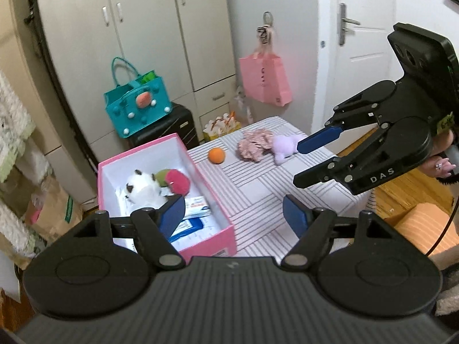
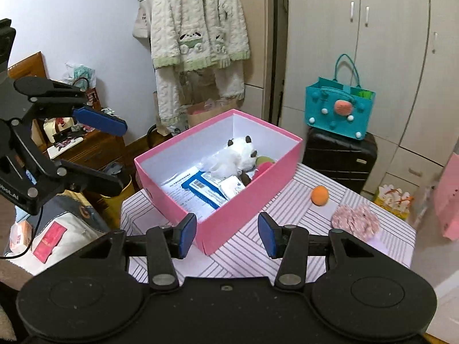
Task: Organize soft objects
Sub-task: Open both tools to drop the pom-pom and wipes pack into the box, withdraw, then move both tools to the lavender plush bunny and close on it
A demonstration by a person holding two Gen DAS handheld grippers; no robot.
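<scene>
Nearest the left wrist camera, the left gripper (image 1: 233, 215) hangs over the near edge of the striped table (image 1: 258, 195), its blue pads spread wide with nothing between them. No earlier view is at hand, so only this stance can be told.

At ten o'clock from it sits the pink box (image 1: 200, 238), open-topped and resting on the table. Inside lie a white plush toy (image 1: 142, 187), a green and pink plush (image 1: 172, 180) touching it, and blue and white packets (image 1: 195, 215) at the near end.

At two o'clock the right gripper (image 1: 297, 162) reaches in above the table, a hand (image 1: 443, 166) behind it. Its jaws stand partly apart and empty.

Farther out on the table, at twelve o'clock, rests an orange ball (image 1: 216, 155), apart from the box. Just to its right lies a pink ruffled cloth (image 1: 255, 146), touching a lilac plush (image 1: 284, 147).

Beyond the table a teal bag (image 1: 137, 109) stands on a black suitcase (image 1: 172, 127), and a pink paper bag (image 1: 265, 78) hangs at one o'clock.
</scene>
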